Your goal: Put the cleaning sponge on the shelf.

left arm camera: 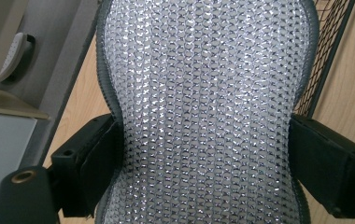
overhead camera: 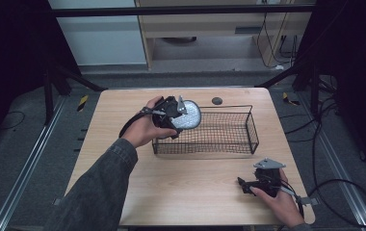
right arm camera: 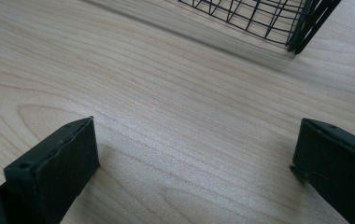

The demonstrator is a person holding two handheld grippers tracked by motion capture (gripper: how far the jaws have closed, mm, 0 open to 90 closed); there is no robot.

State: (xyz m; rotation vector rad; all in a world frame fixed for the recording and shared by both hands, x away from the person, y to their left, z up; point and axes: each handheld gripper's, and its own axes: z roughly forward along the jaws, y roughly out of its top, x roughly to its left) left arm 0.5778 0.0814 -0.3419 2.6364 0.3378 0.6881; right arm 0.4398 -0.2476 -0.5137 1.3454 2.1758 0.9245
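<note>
A silver mesh-textured pad with a dark grey rim point(overhead camera: 187, 115) hangs over the left end of the black wire basket point(overhead camera: 229, 144). My left gripper point(overhead camera: 174, 114) is shut on the pad. In the left gripper view the pad point(left arm camera: 203, 107) rises between the two black jaws, pinched at its narrow waist. My right gripper point(overhead camera: 242, 183) rests low over the wooden table point(overhead camera: 181, 187) at the front right, held by a hand. Its jaws stand wide apart with only bare wood between them point(right arm camera: 194, 154).
The basket's near corner point(right arm camera: 301, 28) lies ahead of the right gripper. A dark round grommet point(overhead camera: 217, 100) sits at the table's back edge. Cables trail on the floor to the right point(overhead camera: 335, 183). Yellow-black markers lie on the floor at both back corners.
</note>
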